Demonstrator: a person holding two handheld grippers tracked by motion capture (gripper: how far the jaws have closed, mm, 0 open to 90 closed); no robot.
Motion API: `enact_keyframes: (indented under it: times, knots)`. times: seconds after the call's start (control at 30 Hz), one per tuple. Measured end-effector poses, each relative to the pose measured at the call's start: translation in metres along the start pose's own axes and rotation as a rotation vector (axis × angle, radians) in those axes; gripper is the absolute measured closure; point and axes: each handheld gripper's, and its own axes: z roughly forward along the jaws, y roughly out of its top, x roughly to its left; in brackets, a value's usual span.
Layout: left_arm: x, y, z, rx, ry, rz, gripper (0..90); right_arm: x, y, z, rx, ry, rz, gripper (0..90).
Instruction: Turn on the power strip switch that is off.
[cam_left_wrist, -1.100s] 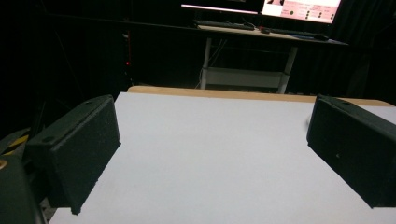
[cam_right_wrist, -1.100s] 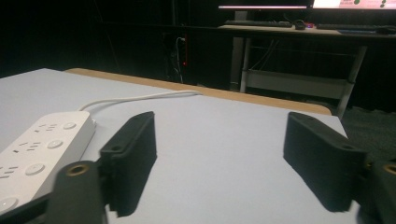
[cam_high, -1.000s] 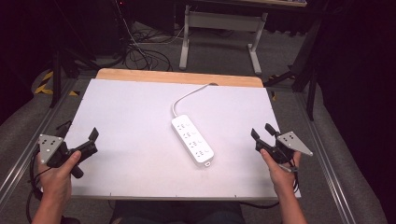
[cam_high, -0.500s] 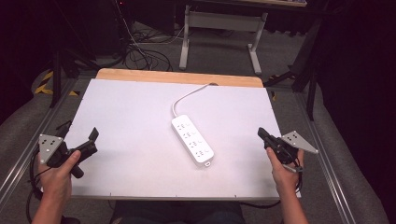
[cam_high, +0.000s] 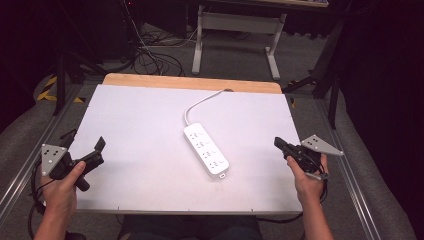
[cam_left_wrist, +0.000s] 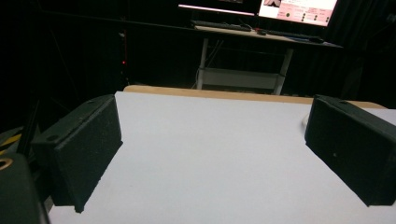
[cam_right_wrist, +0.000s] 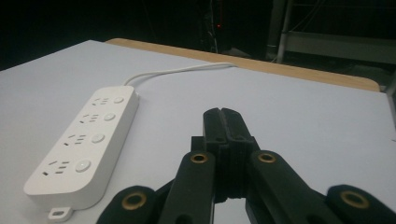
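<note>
A: Dark room, flat white surface (cam_high: 150, 130) with a wooden strip along the far edge. White plastic four-socket power strip (cam_high: 206, 150) lying flat near the middle, white cord (cam_high: 197, 106) curling off toward the far edge.

B: Yep. Right gripper (cam_high: 281, 145) near the right edge, jaws just snapped together, pressed tight with nothing between, well apart from the strip. Left gripper (cam_high: 98, 151) near the left edge, jaws spread wide, nothing in them.
</note>
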Motion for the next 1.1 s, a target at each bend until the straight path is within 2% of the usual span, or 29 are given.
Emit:
enact_keyframes:
  times: [0.07,0.23,0.27,0.4,0.57,0.6,0.67,0.7,0.73,0.87,0.9,1.1]
  knots:
    - [-0.001,0.0,0.0,0.002,0.0,0.001,4.5,0.006,0.009,0.005,0.009,0.033,-0.019,90.0]
    - [-0.002,-0.001,-0.001,0.006,-0.003,0.011,4.7,0.017,0.018,0.012,0.017,0.067,-0.057,90.0]
    - [-0.002,-0.001,-0.001,0.006,-0.003,0.011,4.7,0.025,0.022,0.017,0.033,0.088,-0.082,90.0]
    - [-0.002,-0.001,-0.002,0.005,-0.001,0.014,4.8,0.039,0.029,0.031,0.073,0.113,-0.126,90.0]
    - [-0.002,-0.001,-0.002,0.005,-0.004,0.016,4.9,0.051,0.038,0.048,0.103,0.136,-0.151,90.0]
    - [-0.002,-0.001,-0.002,0.005,-0.004,0.019,4.9,0.059,0.043,0.056,0.123,0.143,-0.175,90.0]
    - [-0.002,-0.002,-0.001,0.006,-0.004,0.018,4.9,0.067,0.048,0.064,0.146,0.15,-0.195,90.0]
    - [-0.002,-0.002,-0.001,0.006,-0.004,0.018,4.9,0.067,0.048,0.064,0.146,0.15,-0.195,90.0]
    - [-0.002,-0.002,-0.001,0.008,-0.005,0.02,4.9,0.075,0.054,0.07,0.167,0.154,-0.228,90.0]
    - [-0.004,-0.002,-0.001,0.008,-0.008,0.02,4.9,0.085,0.063,0.079,0.194,0.168,-0.251,90.0]
    - [-0.004,-0.002,-0.001,0.008,-0.011,0.021,4.9,0.091,0.067,0.087,0.222,0.173,-0.266,90.0]
    - [-0.004,-0.002,-0.001,0.011,-0.013,0.025,5.0,0.104,0.068,0.109,0.293,0.194,-0.292,90.0]
